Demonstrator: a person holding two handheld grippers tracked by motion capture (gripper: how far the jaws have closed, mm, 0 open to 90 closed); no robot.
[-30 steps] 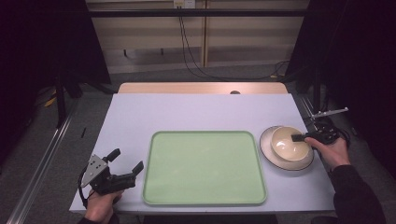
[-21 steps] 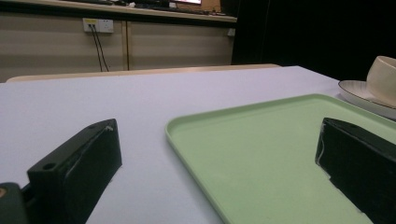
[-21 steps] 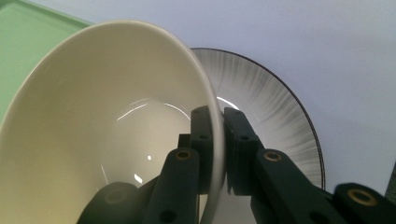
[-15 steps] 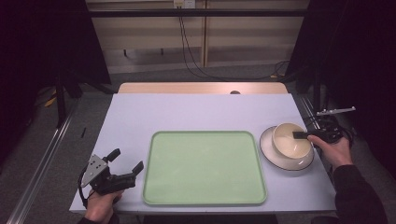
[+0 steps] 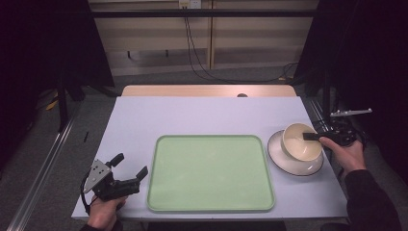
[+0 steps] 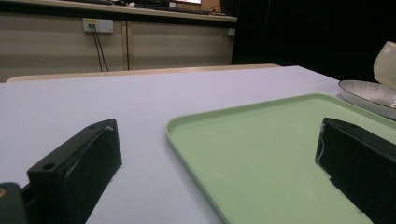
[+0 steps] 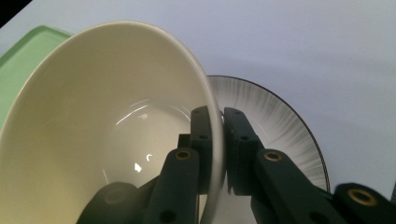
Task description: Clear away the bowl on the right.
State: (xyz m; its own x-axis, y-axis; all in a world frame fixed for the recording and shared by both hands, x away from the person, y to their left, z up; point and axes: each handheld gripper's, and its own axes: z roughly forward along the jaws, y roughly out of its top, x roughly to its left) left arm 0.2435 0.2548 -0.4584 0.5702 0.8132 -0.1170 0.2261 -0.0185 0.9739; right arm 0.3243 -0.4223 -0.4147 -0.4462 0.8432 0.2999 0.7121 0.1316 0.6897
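Observation:
A cream bowl [image 5: 299, 140] [image 7: 107, 121] is tilted up over a white plate with a dark rim [image 5: 293, 166] [image 7: 275, 121] at the table's right. My right gripper [image 5: 310, 137] [image 7: 218, 140] is shut on the bowl's rim, one jaw inside the bowl and one outside. A light green tray [image 5: 210, 172] [image 6: 261, 149] lies flat in the middle of the table. My left gripper [image 5: 129, 166] [image 6: 215, 177] rests at the front left, open, with nothing between its jaws. In the left gripper view the tray's near corner lies ahead, with the plate [image 6: 369, 93] and the bowl [image 6: 386, 63] at the far right.
The table [image 5: 202, 118] has a pale lilac top with a wooden strip along its far edge. Beyond it are cables and a wall panel. Dark curtains stand on both sides.
The bowl has tipped and risen a little off the plate in my right gripper. The left gripper has stayed where it was.

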